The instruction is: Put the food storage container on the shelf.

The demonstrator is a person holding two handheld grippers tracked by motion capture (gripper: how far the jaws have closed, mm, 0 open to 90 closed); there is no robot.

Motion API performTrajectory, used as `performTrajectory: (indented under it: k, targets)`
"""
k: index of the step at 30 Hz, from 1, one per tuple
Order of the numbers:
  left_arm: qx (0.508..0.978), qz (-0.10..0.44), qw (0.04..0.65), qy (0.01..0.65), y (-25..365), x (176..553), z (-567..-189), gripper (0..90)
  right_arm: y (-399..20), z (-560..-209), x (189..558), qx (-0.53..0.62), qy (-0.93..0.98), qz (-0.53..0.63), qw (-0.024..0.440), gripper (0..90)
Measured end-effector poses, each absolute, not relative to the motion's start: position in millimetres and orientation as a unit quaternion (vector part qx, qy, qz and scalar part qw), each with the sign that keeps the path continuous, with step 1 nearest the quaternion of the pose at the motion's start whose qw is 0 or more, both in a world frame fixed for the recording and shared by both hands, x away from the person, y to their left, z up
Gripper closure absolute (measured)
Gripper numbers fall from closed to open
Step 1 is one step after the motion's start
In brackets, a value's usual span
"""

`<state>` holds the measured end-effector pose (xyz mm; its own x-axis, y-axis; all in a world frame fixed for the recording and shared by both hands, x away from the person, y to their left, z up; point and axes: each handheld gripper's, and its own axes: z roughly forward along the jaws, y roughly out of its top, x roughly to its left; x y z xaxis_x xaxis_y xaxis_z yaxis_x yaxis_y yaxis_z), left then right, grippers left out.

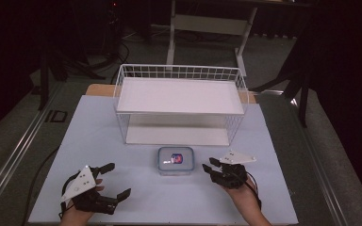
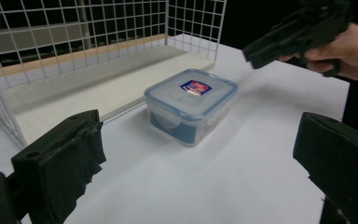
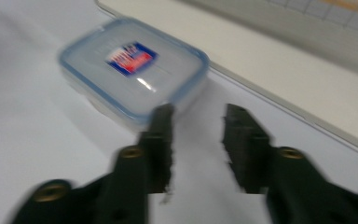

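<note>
the lidded plastic box (image 1: 175, 161) sits flat on the white tabletop (image 1: 99, 141), just in front of the wire shelf rack (image 1: 179, 101), between the 2 hands. its lid, with a red and blue label, looks pressed down all round. the right tongs (image 1: 209, 166) hang just beside the box's right edge, partly parted with nothing between the jaws; the right gripper view is blurred, so how near the tips are to the lid rim is hard to judge. the left tongs (image 1: 114, 179) are spread wide and released, well apart from the box and aimed toward it.

risks as i read them: with the right jaws parted so little, they seem too narrow to span the box, so a push in could shove it across the smooth tabletop toward the rack's lower shelf instead of gripping it. a grip on 1 corner or the lid rim alone could let the box tilt or slip out. the 2 tongs closing in from both sides could also knock together.
</note>
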<state>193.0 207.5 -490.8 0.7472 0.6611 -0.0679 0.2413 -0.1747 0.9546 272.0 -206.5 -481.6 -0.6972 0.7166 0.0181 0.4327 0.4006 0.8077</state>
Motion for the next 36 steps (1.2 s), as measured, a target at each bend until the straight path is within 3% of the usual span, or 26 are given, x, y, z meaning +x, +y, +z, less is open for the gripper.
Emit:
performTrajectory:
  k: [1, 5, 11, 14, 17, 20, 26, 31, 36]
  targets:
    - [0.744, 0.185, 0.566, 0.303, 207.5, 193.0, -490.8, 2.5, -206.5, -481.6, 272.0, 0.351, 0.82, 0.42, 0.169, 57.1]
    - [0.756, 0.195, 0.55, 0.297, 201.3, 195.6, -486.7, 2.5, -205.1, -467.3, 265.4, 0.324, 0.814, 0.451, 0.168, 29.2]
    - [0.768, 0.187, 0.538, 0.294, 196.2, 203.9, -468.8, 2.5, -199.6, -456.0, 265.4, 0.3, 0.817, 0.464, 0.166, 13.6]
    - [0.766, 0.184, 0.54, 0.295, 195.0, 207.9, -462.1, 2.5, -197.4, -453.5, 265.5, 0.294, 0.817, 0.467, 0.168, 13.9]
    - [0.766, 0.16, 0.545, 0.302, 190.6, 217.2, -451.2, 2.5, -192.7, -448.4, 264.3, 0.286, 0.813, 0.467, 0.198, 14.9]
    - [0.774, 0.137, 0.534, 0.312, 184.1, 223.4, -445.3, 2.5, -190.0, -445.7, 268.8, 0.283, 0.819, 0.464, 0.182, 20.9]
    - [0.783, 0.13, 0.521, 0.315, 165.3, 235.9, -443.3, 1.9, -188.6, -449.4, 280.2, 0.303, 0.816, 0.478, 0.12, 22.2]
    - [0.787, 0.115, 0.511, 0.328, 151.5, 251.9, -445.7, 0.7, -181.6, -455.7, 283.7, 0.309, 0.821, 0.458, 0.146, 19.5]
    - [0.784, 0.113, 0.509, 0.336, 144.2, 262.2, -447.5, 0.6, -177.5, -456.8, 292.0, 0.314, 0.82, 0.461, 0.132, 14.4]
